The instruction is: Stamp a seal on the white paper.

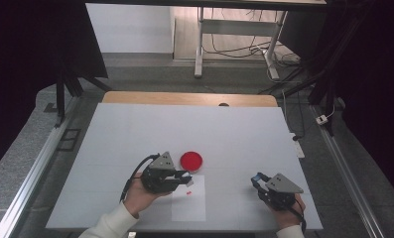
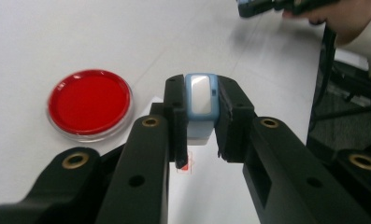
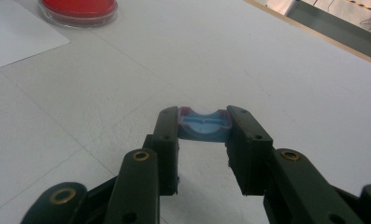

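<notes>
We hold the left gripper [image 1: 183, 178] over the near-middle of the white table [image 1: 135, 129], its jaws pinched on a small blue stamp [image 2: 202, 109], a rounded block of smooth plastic with a pale grey panel on its top, standing upright between the black pads. Directly beneath it lies a white sheet of paper [image 1: 189, 206], flat and matte, and on that sheet a small red mark [image 1: 189, 192] sits just below and slightly toward us from the stamp, so the relation that matters is straight down: the stamp's long axis runs vertically, and the paper is under it with only a little gap that we cannot judge closely. Just beyond the sheet's far left corner sits the red ink dish [image 1: 191, 160], a shallow round tray with a clear glossy rim and a flat saturated red fill; it lies to the left of the left gripper's jaws in the left gripper view and is much nearer that hand than the other. Our right gripper [image 1: 258, 180] rests well apart at the right of the table, its jaws closed on a blue cap [image 3: 205, 125], a small curved plastic shell with a reddish edge, likely the stamp's cover, held low over bare tabletop.
</notes>
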`<state>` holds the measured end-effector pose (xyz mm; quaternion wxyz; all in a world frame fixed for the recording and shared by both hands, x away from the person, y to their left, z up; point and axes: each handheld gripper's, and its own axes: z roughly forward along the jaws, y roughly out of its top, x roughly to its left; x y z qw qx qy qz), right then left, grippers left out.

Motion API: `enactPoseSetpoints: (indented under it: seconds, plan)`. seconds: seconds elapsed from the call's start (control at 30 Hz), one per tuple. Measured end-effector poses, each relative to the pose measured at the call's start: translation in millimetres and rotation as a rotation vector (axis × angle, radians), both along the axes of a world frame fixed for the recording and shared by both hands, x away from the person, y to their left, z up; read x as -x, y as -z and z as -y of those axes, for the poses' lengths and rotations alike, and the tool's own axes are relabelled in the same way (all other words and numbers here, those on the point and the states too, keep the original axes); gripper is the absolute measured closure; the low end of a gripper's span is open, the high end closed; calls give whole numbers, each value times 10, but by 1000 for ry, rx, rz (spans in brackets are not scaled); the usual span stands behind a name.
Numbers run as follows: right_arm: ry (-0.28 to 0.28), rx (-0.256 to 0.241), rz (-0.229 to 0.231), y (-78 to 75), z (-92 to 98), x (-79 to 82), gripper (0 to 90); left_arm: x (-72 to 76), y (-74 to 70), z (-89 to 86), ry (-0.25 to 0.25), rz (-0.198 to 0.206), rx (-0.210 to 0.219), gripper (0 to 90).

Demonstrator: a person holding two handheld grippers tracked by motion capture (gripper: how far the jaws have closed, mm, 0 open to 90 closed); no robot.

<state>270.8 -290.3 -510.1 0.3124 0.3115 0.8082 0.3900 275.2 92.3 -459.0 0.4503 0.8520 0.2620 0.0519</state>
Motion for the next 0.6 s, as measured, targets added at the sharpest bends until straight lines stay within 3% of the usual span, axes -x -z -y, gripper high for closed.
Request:
enactPoseSetpoints:
  seconds: [0.17,0.6]
  plan:
    - [-1,6,3,1,-5,-2,651,0,-68,-97,-47,29,35,755]
    - [-4,8,-4,17,-18,-8,650,-25,-160,-259,-112,48,106,754]
